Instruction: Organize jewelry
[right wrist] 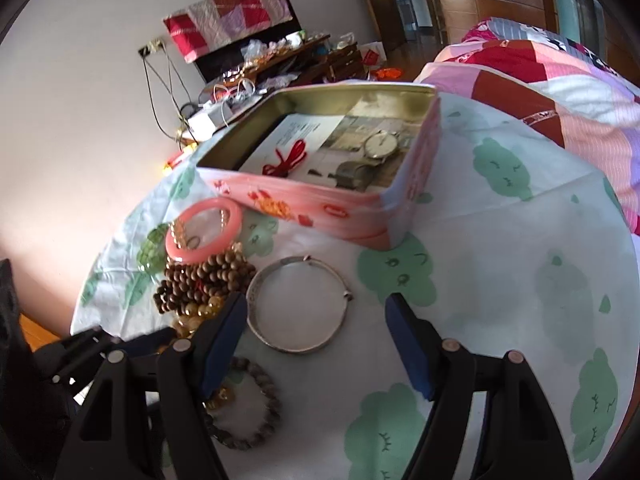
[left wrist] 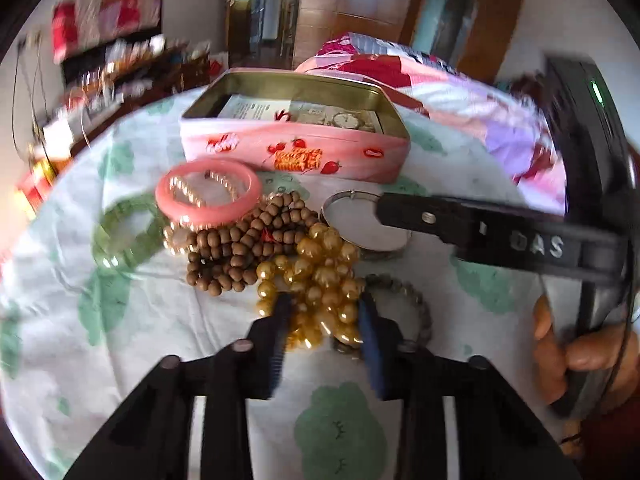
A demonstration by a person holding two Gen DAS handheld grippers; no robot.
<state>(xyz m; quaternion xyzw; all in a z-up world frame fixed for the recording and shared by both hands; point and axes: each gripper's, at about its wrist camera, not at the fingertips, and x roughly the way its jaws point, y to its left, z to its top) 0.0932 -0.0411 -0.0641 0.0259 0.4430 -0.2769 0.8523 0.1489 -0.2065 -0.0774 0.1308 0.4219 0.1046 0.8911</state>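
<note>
A heap of jewelry lies on a white cloth with green trees. My left gripper point(left wrist: 324, 304) is part closed around the amber bead string point(left wrist: 320, 280), its pads at the beads' sides. Beside it lie brown wooden beads point(left wrist: 240, 244), a pink bangle point(left wrist: 208, 192), a green bead bracelet point(left wrist: 128, 236), a grey bead bracelet point(left wrist: 416, 308) and a silver bangle point(right wrist: 298, 304). My right gripper point(right wrist: 316, 320) is open just above the silver bangle. The open pink tin point(right wrist: 340, 208) behind holds a watch point(right wrist: 380, 146) and a red cord point(right wrist: 286, 160).
The right gripper's finger point(left wrist: 480, 228) reaches across over the silver bangle point(left wrist: 352, 200) in the left wrist view. A patchwork quilt point(right wrist: 560, 92) lies at the right. A cluttered shelf point(right wrist: 272, 64) stands against the far wall.
</note>
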